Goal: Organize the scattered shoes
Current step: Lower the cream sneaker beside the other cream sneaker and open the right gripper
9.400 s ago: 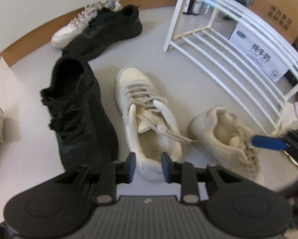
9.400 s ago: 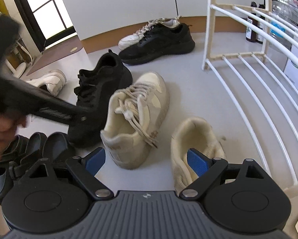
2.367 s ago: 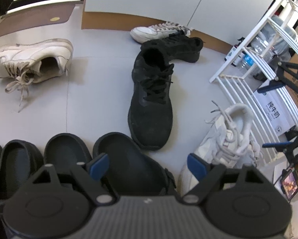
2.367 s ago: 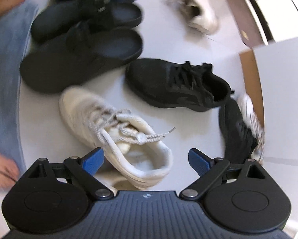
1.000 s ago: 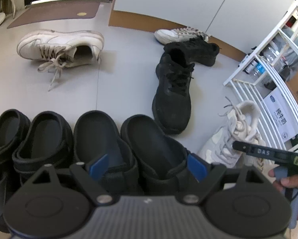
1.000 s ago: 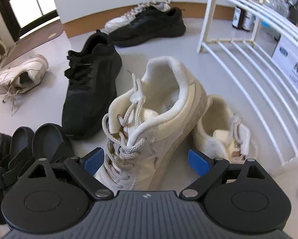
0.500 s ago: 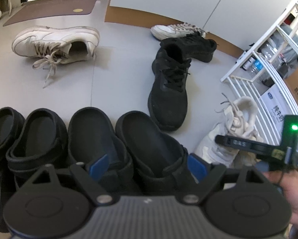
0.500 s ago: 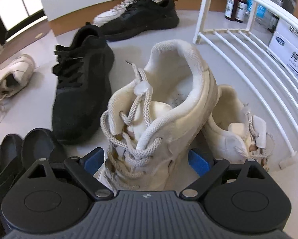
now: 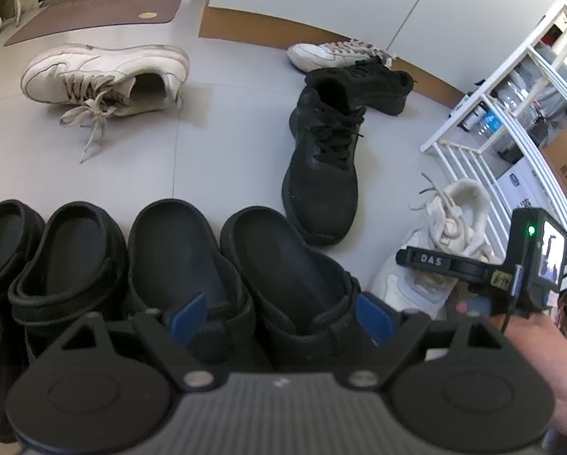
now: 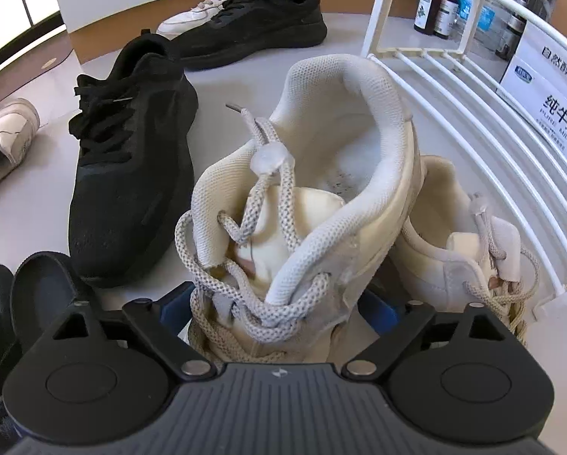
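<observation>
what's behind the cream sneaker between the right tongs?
Behind the cream sneaker lies its mate, toe toward the camera, by the white rack. The mate's near side and the floor under both are hidden.

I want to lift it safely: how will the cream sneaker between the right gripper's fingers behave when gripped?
The cream sneaker probably squashes: its mesh collar looks padded. Its loose laces may dangle and snag. It already leans, so it could tip.

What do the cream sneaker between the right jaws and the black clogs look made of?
Cream sneaker: apparently woven mesh collar, smooth matte side panels, perhaps synthetic leather, and rope-like laces. Black clogs: one-piece, seamless and matte, probably moulded foam or rubber.
</observation>
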The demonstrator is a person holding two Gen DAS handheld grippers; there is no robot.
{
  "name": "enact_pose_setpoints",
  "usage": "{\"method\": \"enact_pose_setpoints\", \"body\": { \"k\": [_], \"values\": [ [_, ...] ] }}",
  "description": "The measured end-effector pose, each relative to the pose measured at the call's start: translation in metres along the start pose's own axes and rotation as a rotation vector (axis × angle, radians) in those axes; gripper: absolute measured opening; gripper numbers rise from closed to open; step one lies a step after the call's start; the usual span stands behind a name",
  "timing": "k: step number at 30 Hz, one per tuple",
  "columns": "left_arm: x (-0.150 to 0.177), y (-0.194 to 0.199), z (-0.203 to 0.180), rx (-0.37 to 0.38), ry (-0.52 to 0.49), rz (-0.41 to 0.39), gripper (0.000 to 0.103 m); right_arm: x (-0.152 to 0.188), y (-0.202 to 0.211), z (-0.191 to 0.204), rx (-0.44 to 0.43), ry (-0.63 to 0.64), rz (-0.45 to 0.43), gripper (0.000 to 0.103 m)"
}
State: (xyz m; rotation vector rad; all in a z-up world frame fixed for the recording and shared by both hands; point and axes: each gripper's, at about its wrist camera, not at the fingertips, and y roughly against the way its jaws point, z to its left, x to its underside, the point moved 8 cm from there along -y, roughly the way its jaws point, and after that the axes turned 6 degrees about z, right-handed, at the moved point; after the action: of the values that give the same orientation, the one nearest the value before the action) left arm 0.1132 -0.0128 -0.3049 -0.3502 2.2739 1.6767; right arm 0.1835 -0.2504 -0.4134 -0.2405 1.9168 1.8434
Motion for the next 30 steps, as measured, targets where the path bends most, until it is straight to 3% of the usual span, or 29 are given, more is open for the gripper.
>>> {"method": "enact_pose_setpoints", "body": {
  "k": [9, 12, 15, 30],
  "values": [
    [0.004, 0.001, 0.004, -0.008, -0.002, 0.005, 0.088, 0.003, 0.006, -0.013, -0.124, 0.072, -0.002, 0.087],
    [0.005, 0.001, 0.005, -0.013, 0.001, 0.004, 0.088, 0.009, 0.006, -0.011, -0.169, 0.214, 0.006, 0.085],
    [0.005, 0.001, 0.004, -0.016, -0.006, 0.006, 0.088, 0.018, 0.005, -0.009, -0.158, 0.318, 0.006, 0.077],
    [0.005, -0.01, -0.009, -0.017, -0.034, 0.022, 0.088, 0.032, 0.003, -0.017, -0.249, 0.406, 0.058, 0.075]
  ]
}}
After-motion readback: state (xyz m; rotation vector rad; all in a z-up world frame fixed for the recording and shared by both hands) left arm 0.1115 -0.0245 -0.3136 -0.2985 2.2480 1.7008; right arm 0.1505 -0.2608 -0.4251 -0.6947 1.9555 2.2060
